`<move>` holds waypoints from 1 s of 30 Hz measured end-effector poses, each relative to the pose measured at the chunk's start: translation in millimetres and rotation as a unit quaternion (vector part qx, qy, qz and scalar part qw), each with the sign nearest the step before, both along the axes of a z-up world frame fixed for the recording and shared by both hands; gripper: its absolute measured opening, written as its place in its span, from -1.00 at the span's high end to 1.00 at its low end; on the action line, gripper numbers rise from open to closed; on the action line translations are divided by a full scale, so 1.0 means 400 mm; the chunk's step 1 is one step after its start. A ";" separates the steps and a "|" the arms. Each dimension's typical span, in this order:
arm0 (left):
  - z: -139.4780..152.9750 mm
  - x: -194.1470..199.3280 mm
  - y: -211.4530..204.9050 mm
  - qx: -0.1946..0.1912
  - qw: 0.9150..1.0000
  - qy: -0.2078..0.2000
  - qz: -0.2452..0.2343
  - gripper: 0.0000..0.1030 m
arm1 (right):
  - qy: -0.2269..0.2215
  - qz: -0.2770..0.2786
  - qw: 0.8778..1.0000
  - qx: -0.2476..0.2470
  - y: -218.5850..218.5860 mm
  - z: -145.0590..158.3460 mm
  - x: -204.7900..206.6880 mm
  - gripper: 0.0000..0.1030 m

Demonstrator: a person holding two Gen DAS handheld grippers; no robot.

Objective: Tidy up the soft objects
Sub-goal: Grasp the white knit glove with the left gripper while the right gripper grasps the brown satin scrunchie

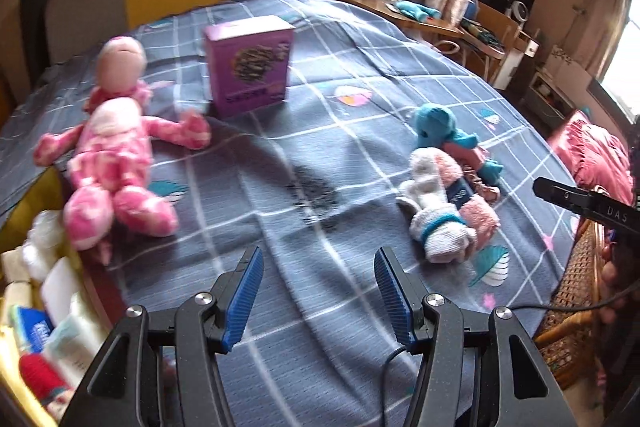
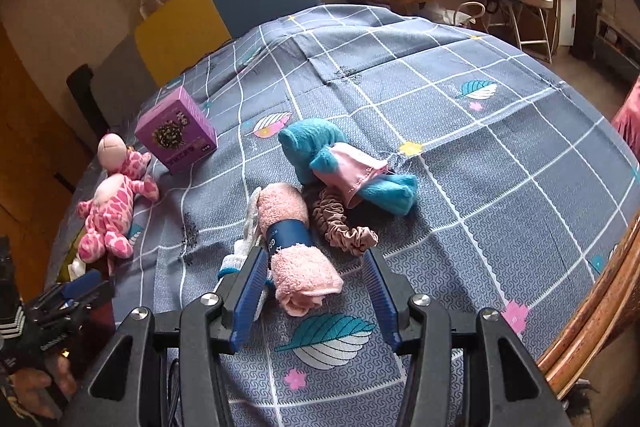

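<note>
On the bed [image 2: 460,115] we count one pink plush doll [image 2: 110,203], one purple box [image 2: 176,135], one teal plush toy [image 2: 316,159], one rolled pink towel [image 2: 298,255], one white sock bundle [image 1: 434,223] and one brown scrunchie [image 2: 340,227]. Our left tongs [image 1: 320,295] hang open and empty over bare bedspread between the doll and the sock bundle. Our right tongs [image 2: 316,295] stand open astride the near end of the towel, pads not pressing it.
</note>
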State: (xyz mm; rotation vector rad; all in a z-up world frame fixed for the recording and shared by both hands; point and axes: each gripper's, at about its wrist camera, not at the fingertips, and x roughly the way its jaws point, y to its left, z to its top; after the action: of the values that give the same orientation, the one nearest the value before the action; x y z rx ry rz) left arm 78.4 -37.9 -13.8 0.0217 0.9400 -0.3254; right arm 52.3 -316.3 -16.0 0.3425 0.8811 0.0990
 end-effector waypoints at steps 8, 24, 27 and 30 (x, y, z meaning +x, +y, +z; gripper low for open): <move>-0.051 0.079 -0.169 -0.036 0.996 0.054 -0.057 -0.14 | -0.004 0.008 1.000 0.009 0.001 -0.001 -0.001 0.02; -0.120 0.111 -0.240 -0.080 0.990 0.078 -0.081 0.30 | -0.004 0.008 1.000 0.023 -0.007 -0.004 0.001 0.02; -0.080 0.079 -0.174 -0.073 0.994 0.044 -0.067 0.30 | 0.001 0.005 1.000 0.026 -0.010 -0.007 0.003 0.02; -0.067 0.060 -0.102 -0.053 0.998 0.024 -0.039 0.30 | 0.004 0.003 1.000 0.024 -0.010 -0.007 0.003 0.02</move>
State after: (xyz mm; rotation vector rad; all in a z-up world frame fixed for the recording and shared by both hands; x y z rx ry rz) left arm 102.3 -78.8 -40.7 -0.0467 0.9708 -0.4499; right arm 53.7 -320.4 -19.0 0.3864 0.8881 0.1248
